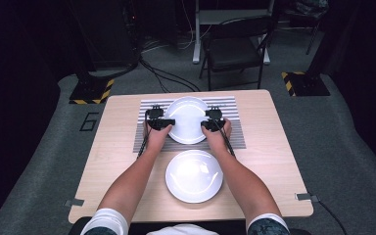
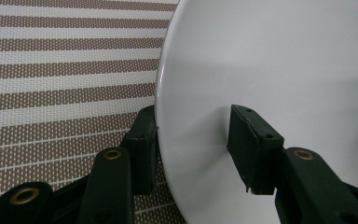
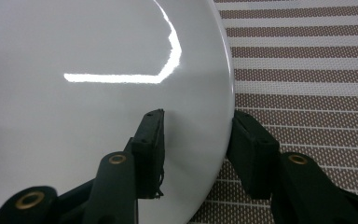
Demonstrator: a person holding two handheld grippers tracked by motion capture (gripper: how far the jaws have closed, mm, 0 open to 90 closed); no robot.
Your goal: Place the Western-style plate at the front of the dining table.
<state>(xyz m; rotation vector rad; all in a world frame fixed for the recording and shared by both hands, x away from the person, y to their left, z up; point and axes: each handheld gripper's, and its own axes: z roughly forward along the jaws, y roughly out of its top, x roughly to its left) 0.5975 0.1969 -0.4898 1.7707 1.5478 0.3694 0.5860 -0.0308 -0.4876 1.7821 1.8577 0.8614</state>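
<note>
A white plate (image 1: 188, 112) lies on a striped placemat (image 1: 235, 139) at the far middle of the table. My left gripper (image 1: 169, 122) straddles its left rim and my right gripper (image 1: 206, 124) its right rim. In the left gripper view, one jaw of the left gripper (image 2: 193, 116) sits under the rim of the plate (image 2: 270, 60) and the other rests on its top face. The right gripper view shows the right gripper (image 3: 198, 116) holding the plate (image 3: 74, 116) the same way. Both are shut on the rim.
A second white plate (image 1: 194, 175) sits on the bare wooden table (image 1: 274, 166) near the front edge, between the person's forearms. Beyond the table stand a folding chair (image 1: 235, 49) and two floor bases with yellow-black tape (image 1: 93, 90).
</note>
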